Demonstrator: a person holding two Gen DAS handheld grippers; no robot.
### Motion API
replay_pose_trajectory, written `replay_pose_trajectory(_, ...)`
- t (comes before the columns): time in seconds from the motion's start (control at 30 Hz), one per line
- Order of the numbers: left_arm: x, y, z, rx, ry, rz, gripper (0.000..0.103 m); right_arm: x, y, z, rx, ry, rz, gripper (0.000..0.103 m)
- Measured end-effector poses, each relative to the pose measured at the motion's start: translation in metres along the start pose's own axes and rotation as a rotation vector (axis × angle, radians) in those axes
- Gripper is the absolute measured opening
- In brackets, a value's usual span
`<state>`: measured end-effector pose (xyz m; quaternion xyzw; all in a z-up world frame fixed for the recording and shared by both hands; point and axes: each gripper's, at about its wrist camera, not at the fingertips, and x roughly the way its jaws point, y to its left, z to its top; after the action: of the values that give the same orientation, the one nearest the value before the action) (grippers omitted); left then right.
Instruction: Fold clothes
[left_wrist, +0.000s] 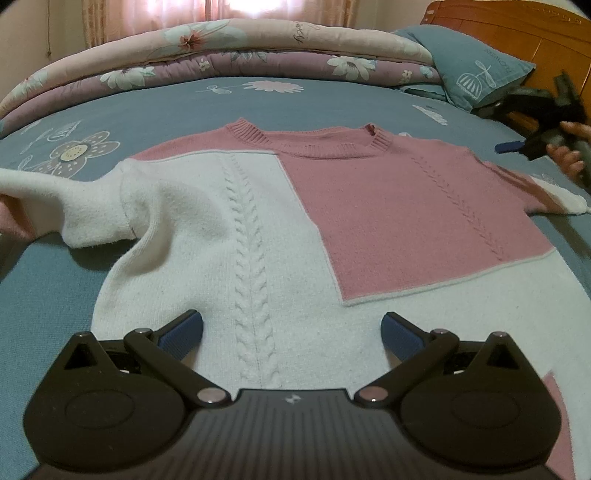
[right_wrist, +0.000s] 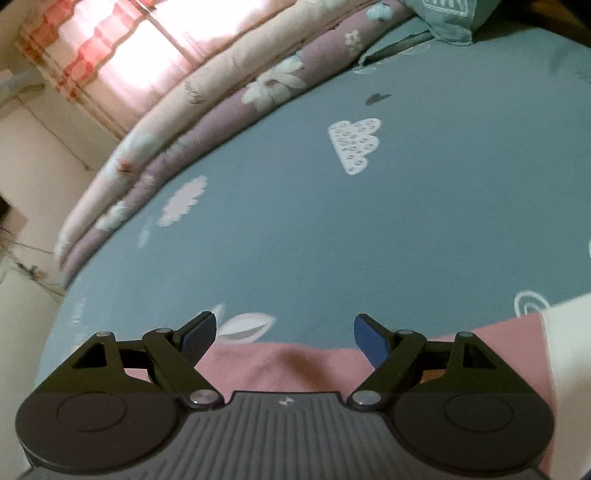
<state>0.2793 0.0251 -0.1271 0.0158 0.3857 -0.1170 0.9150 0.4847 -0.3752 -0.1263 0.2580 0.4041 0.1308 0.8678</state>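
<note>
A pink and white cable-knit sweater (left_wrist: 295, 221) lies flat on the blue bed sheet (left_wrist: 155, 110), neck toward the far side. Its white left sleeve (left_wrist: 74, 210) stretches out to the left. My left gripper (left_wrist: 291, 328) is open above the white lower part, nothing between its fingers. In the left wrist view the right gripper (left_wrist: 517, 146) shows at the far right, held in a hand (left_wrist: 569, 147) beyond the sweater's right shoulder. In the right wrist view my right gripper (right_wrist: 284, 332) is open over the pink part of the sweater (right_wrist: 280, 365), facing bare sheet (right_wrist: 369, 229).
A rolled floral quilt (left_wrist: 221, 55) runs along the far side of the bed. A blue pillow (left_wrist: 476, 62) leans on the wooden headboard (left_wrist: 517, 33) at the right. Pink curtains (right_wrist: 110, 44) hang behind. The bed's edge (right_wrist: 55, 321) drops off at the left.
</note>
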Motion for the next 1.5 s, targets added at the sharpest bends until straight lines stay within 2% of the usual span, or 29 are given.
replay_pose_trajectory(0.13, 0.0, 0.0, 0.0, -0.004, 0.0, -0.003, 0.102, -0.024, 0.013, -0.01, -0.04, -0.002, 0.006, 0.095)
replay_pose_trajectory(0.23, 0.0, -0.002, 0.0, 0.002, -0.001, 0.005, 0.102, -0.034, 0.016, -0.019, -0.059, 0.013, 0.0, 0.095)
replay_pose_trajectory(0.4, 0.0, -0.003, 0.0, -0.004, 0.0, 0.006, 0.102, -0.034, -0.032, -0.034, 0.08, 0.058, -0.116, 0.095)
replay_pose_trajectory(0.47, 0.0, -0.002, 0.0, -0.004, 0.001, 0.005, 0.102, -0.05, -0.049, -0.036, 0.143, 0.028, -0.103, 0.094)
replay_pose_trajectory(0.57, -0.001, -0.001, 0.001, -0.008, 0.002, 0.002, 0.102, -0.074, -0.056, -0.031, 0.196, -0.004, -0.288, 0.095)
replay_pose_trajectory(0.63, -0.001, -0.001, 0.001, -0.009, 0.002, 0.001, 0.102, -0.092, -0.05, -0.03, 0.196, -0.014, -0.355, 0.095)
replay_pose_trajectory(0.77, 0.0, -0.004, 0.0, 0.004, 0.0, 0.015, 0.102, -0.128, -0.009, -0.03, 0.149, -0.051, -0.322, 0.095)
replay_pose_trajectory(0.97, -0.001, -0.003, 0.0, 0.003, -0.001, 0.016, 0.102, -0.185, 0.092, -0.037, -0.033, -0.094, -0.298, 0.096)
replay_pose_trajectory(1.03, -0.001, -0.004, -0.001, -0.001, -0.002, 0.02, 0.102, -0.209, 0.128, -0.048, -0.096, -0.111, -0.307, 0.097)
replay_pose_trajectory(1.13, -0.001, -0.007, -0.002, 0.009, -0.006, 0.033, 0.102, -0.234, 0.171, -0.064, -0.156, -0.105, -0.364, 0.098)
replay_pose_trajectory(1.23, -0.002, -0.007, -0.002, 0.008, -0.001, 0.035, 0.102, -0.249, 0.206, -0.091, -0.212, -0.077, -0.361, 0.099)
replay_pose_trajectory(1.27, -0.003, -0.007, -0.002, 0.008, 0.001, 0.034, 0.102, -0.246, 0.214, -0.101, -0.232, -0.058, -0.342, 0.103)
replay_pose_trajectory(1.33, -0.003, -0.008, -0.003, 0.009, 0.0, 0.036, 0.102, -0.237, 0.228, -0.122, -0.271, -0.019, -0.297, 0.103)
replay_pose_trajectory(1.43, -0.004, -0.009, -0.004, 0.007, -0.004, 0.043, 0.102, -0.193, 0.226, -0.158, -0.275, 0.097, -0.278, 0.103)
replay_pose_trajectory(1.5, -0.006, -0.009, -0.005, 0.005, -0.004, 0.044, 0.102, -0.164, 0.221, -0.186, -0.26, 0.156, -0.216, 0.103)
